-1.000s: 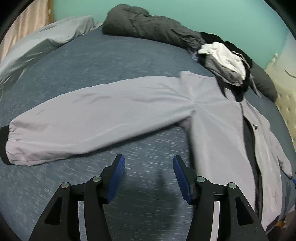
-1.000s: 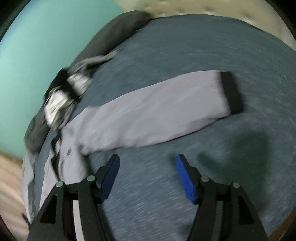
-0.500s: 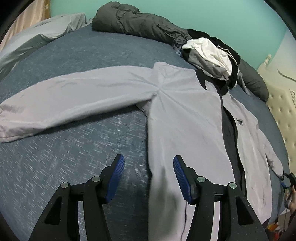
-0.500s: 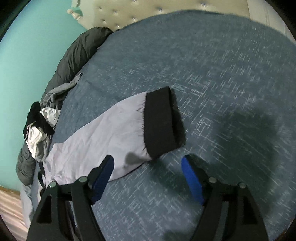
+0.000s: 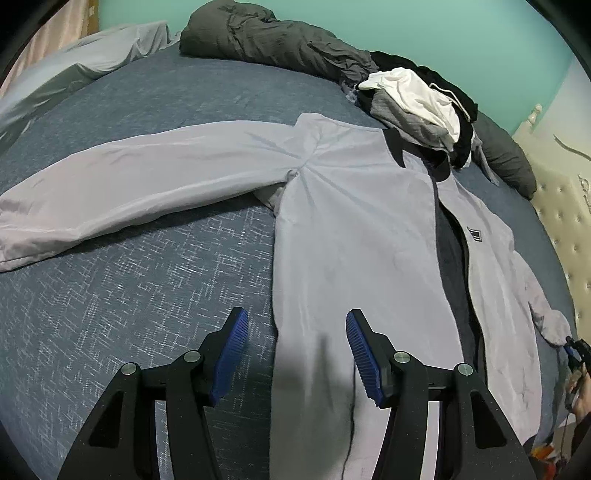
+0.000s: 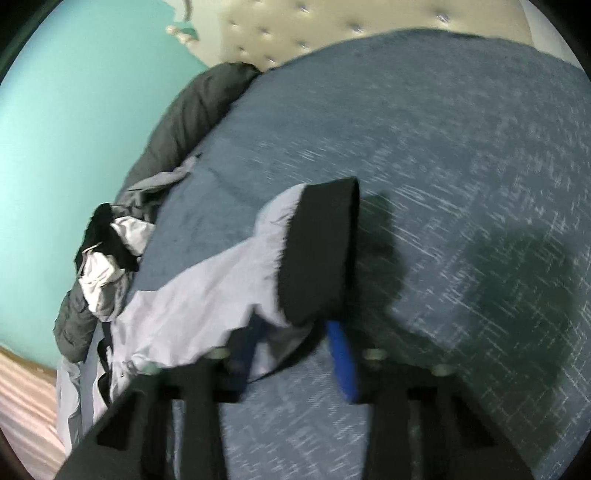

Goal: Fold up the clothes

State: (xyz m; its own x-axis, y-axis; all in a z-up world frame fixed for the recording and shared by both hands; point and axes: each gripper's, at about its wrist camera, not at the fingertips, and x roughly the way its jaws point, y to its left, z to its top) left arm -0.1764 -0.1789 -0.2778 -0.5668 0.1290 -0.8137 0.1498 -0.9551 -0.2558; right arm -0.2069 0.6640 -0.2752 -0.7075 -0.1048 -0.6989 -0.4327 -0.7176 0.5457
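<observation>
Left wrist view: pale grey jacket [image 5: 354,206] spread flat on the blue bedspread [image 5: 122,288], one sleeve stretched out leftward; left gripper [image 5: 293,350] wide open, empty, above the hem. Right wrist view: right gripper [image 6: 295,354] clamping the lifted sleeve beside the black cuff [image 6: 317,251].

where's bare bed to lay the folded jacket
Free: the blanket below the outstretched sleeve, left of the jacket; also the stretch beyond that sleeve, up to the dark duvet. The headboard side past the black cuff is bare too. Crowded: the clothes pile at the collar.
</observation>
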